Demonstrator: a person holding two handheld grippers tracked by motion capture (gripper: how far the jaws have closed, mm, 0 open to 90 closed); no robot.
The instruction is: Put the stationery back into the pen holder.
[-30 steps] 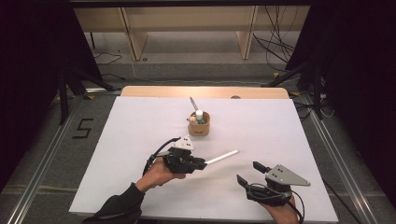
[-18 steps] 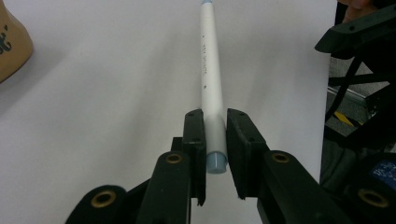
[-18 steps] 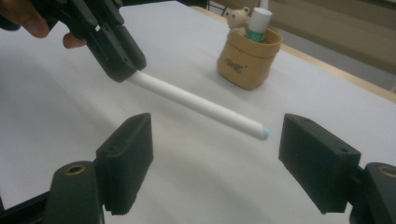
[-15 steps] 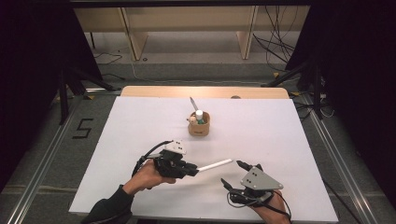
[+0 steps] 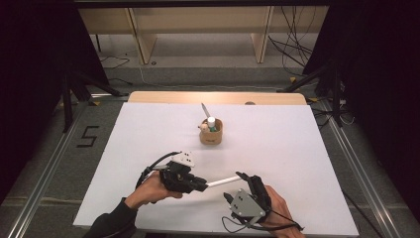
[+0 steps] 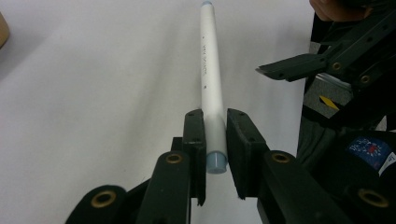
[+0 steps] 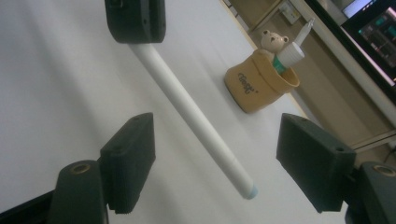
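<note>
Two grippers now meet near the counter's front edge: the left gripper clamps the long white plastic pen, while the right gripper has slid in, jaws wide and empty around its tip, likely for a handover.

Print along the white pen is too small to read in the left gripper view; its far tip is clipped by the top edge. In the right gripper view the pen's upper end is hidden behind the left gripper, itself cut off at the top. Holder cup contents too small to identify from the high view. Right forearm cut by the bottom edge.
</note>
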